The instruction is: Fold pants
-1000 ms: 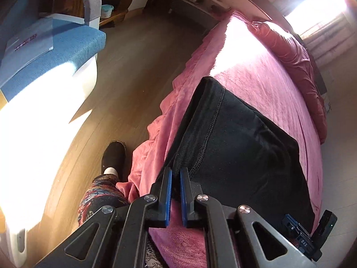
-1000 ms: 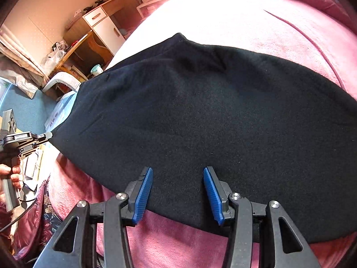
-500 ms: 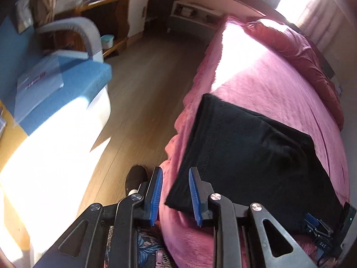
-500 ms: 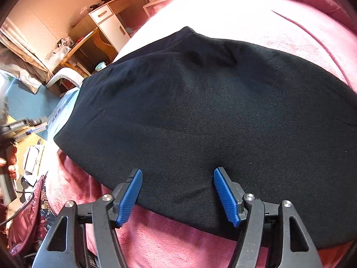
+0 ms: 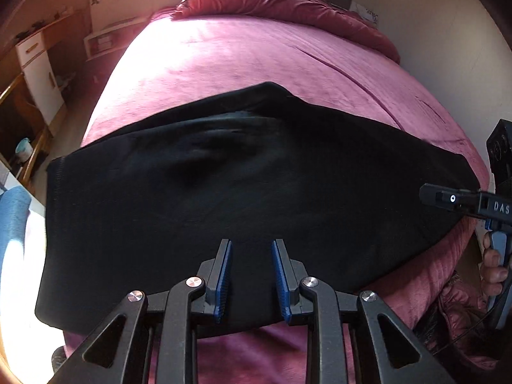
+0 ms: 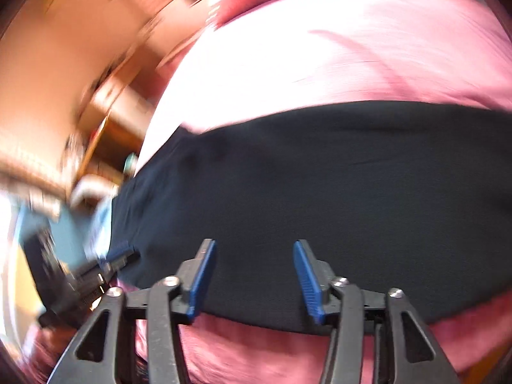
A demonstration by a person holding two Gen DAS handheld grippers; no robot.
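Black pants (image 5: 224,185), folded into a wide flat band, lie across the near part of a pink bed (image 5: 256,57). My left gripper (image 5: 251,243) hovers over their near edge, jaws apart, with nothing pinched. The right wrist view is motion-blurred. In it the pants (image 6: 320,192) stretch across the bed (image 6: 320,48), and my right gripper (image 6: 253,243) sits above their near edge. Its jaws are closing, wide apart, with only flat cloth below them and no grip. The right gripper (image 5: 448,198) also shows at the pants' right end, held by a hand (image 5: 492,265). The left gripper (image 6: 108,265) appears blurred at the lower left.
A dark pink bolster (image 5: 288,0) lies along the head of the bed. A white and wood cabinet (image 5: 38,73) stands left of the bed, and a blue seat (image 5: 12,211) is at the left edge. A pale wall (image 5: 448,48) runs along the right side.
My left gripper let go of the pants' left corner, opened, and swung round to face the bed over the near edge. The right gripper shifted sideways; its jaws widened, then narrowed.
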